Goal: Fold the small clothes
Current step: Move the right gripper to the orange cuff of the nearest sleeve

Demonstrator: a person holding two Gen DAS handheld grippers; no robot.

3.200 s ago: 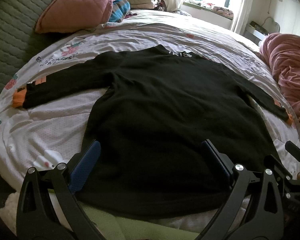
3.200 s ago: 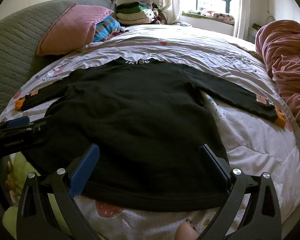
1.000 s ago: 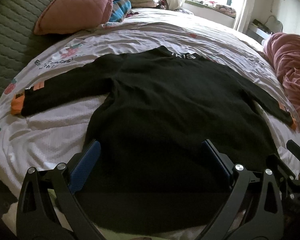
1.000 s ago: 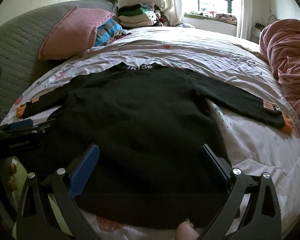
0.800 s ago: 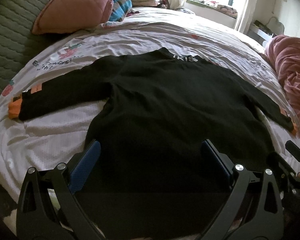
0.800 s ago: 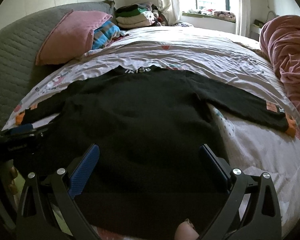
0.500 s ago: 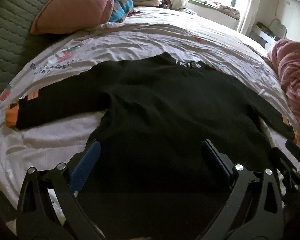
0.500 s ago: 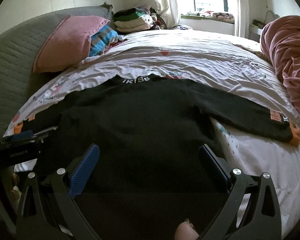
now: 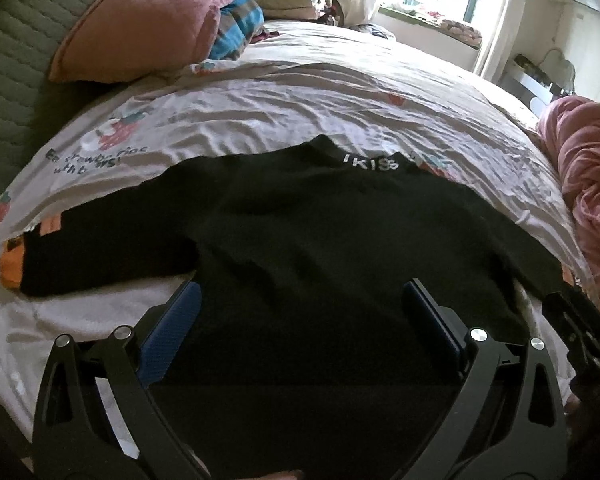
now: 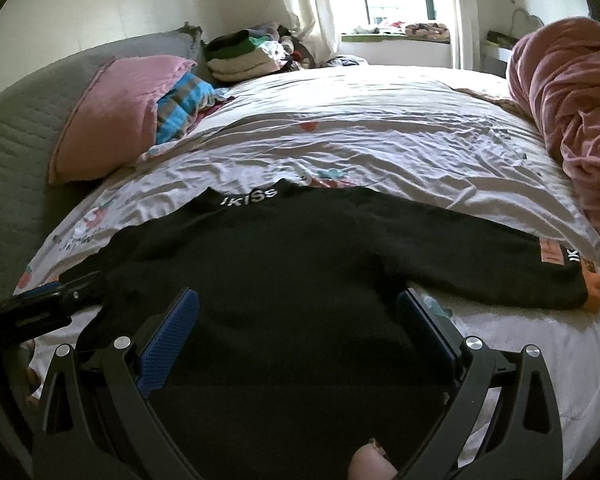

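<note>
A black long-sleeved sweater [image 9: 300,240] with white collar lettering lies flat on the bed, sleeves spread out, orange cuffs at the ends. It also shows in the right wrist view [image 10: 284,264]. My left gripper [image 9: 300,316] is open, low over the lower left part of the sweater, fingers on either side of the black cloth. My right gripper [image 10: 296,316] is open, low over the lower right part. The hem is hidden below both views. Each gripper shows at the edge of the other's view.
The bed has a white printed sheet [image 9: 300,100]. A pink pillow [image 9: 148,28] and folded clothes [image 10: 240,56] sit at the head. A pink blanket heap [image 10: 572,100] lies on the right. A grey quilted headboard [image 9: 16,60] is on the left.
Both grippers have moved forward and lower over the sweater, so the hem has dropped out of view. Both stay open.
</note>
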